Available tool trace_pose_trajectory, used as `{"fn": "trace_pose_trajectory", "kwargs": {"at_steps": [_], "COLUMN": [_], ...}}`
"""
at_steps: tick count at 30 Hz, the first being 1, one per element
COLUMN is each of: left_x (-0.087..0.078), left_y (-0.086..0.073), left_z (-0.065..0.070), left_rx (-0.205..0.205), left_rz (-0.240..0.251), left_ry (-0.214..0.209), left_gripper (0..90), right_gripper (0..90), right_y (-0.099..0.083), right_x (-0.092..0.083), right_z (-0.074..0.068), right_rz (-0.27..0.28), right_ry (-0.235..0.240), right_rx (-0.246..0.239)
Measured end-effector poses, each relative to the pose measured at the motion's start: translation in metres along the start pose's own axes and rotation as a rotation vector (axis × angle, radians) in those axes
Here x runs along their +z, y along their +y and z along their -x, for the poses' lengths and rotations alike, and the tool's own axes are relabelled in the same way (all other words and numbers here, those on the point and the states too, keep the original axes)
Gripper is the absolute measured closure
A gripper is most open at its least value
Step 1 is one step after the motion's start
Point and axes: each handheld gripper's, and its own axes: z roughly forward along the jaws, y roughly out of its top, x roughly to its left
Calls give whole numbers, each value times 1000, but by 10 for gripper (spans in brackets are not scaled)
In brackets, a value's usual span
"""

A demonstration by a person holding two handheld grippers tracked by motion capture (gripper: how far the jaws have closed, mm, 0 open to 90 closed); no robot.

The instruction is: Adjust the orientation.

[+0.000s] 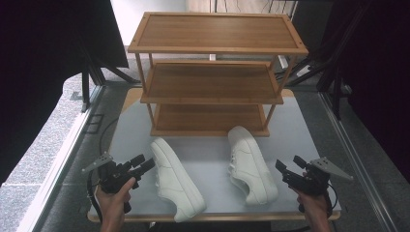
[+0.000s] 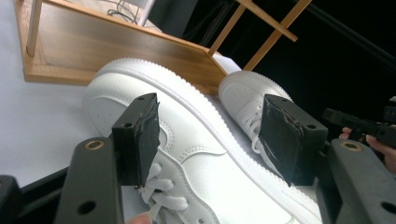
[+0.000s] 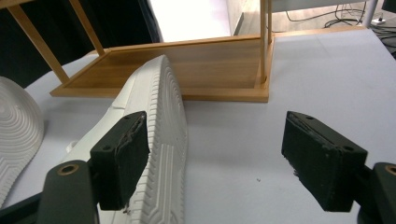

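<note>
Two white sneakers lie on their sides on the grey table top in front of a wooden rack, soles turned to the right. The left sneaker [image 1: 176, 181] [image 2: 196, 140] is just right of my left gripper [image 1: 143, 163] [image 2: 215, 126], whose jaws stand open and point at its laced side with nothing pressed between them. The right sneaker [image 1: 251, 164] [image 3: 159, 121] shows its ribbed sole to my right gripper [image 1: 289, 163] [image 3: 217, 140], which is open and empty a little to its right. The left sneaker's sole [image 3: 16, 126] appears at that view's left edge.
A three-shelf wooden rack [image 1: 212, 72] [image 2: 116, 51] [image 3: 187, 60] stands at the back of the table, all shelves bare. The table's front edge [image 1: 217, 217] runs just below the shoes. Dark curtains and stand legs flank both sides. The right gripper [image 2: 364, 126] shows far off in the left gripper view.
</note>
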Motion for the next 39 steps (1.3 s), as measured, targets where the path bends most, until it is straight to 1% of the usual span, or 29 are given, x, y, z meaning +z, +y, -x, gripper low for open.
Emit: {"fn": "trace_pose_trajectory", "kwargs": {"at_steps": [4,7,9,13,16,18,19,21,23,24,25,26,27,29,31,32,33,34,35,37,39], "left_x": [2,2,1,-4,-8,-13,-15,-20,-24,-26,-26,-26,-24,-23,-21,-20,-20,-21,-21,-22,-25], "left_y": [-2,-2,-2,-4,-5,-5,-5,-3,-3,-4,-5,-7,-12,-15,-19,-24,-24,-29,-29,-36,-44], "left_z": [0,1,2,2,2,4,5,8,11,12,13,14,16,18,22,26,26,30,30,32,34], "left_rx": [-3,2,6,16,18,24,34,49,57,58,55,56,61,62,71,82,82,88,88,90,83], "left_rz": [-6,-6,-8,-19,-21,-16,-15,-6,-8,-12,-13,-17,-30,-38,-62,-86,-86,-105,-105,-126,-138], "left_ry": [7,14,22,56,75,86,94,111,110,112,117,122,134,136,137,130,130,133,133,130,123], "left_gripper": [380,386,397,421,446,477,509,599,692,780,780,810,864,896,900,900,900,900,900,900,900], "right_gripper": [245,259,266,278,289,293,295,298,298,299,299,299,301,304,305,307,307,307,308,310,310], "right_y": [-1,-2,-2,3,6,6,6,6,6,7,7,7,7,6,6,6,6,7,7,8,9], "right_x": [-1,-2,-3,-3,-1,0,1,1,3,3,3,3,2,1,0,0,0,-1,-1,-1,-1], "right_z": [8,11,12,13,12,10,10,8,6,4,4,4,5,8,9,11,11,12,13,13,11], "right_rz": [7,0,-3,11,5,2,0,0,-2,-2,-2,-1,3,6,6,7,7,6,7,12,8], "right_ry": [9,9,7,2,1,5,11,16,27,36,36,40,43,45,44,43,43,39,35,28,24], "right_rx": [19,32,29,36,27,31,34,42,37,26,26,25,33,45,50,56,56,57,58,60,58]}}
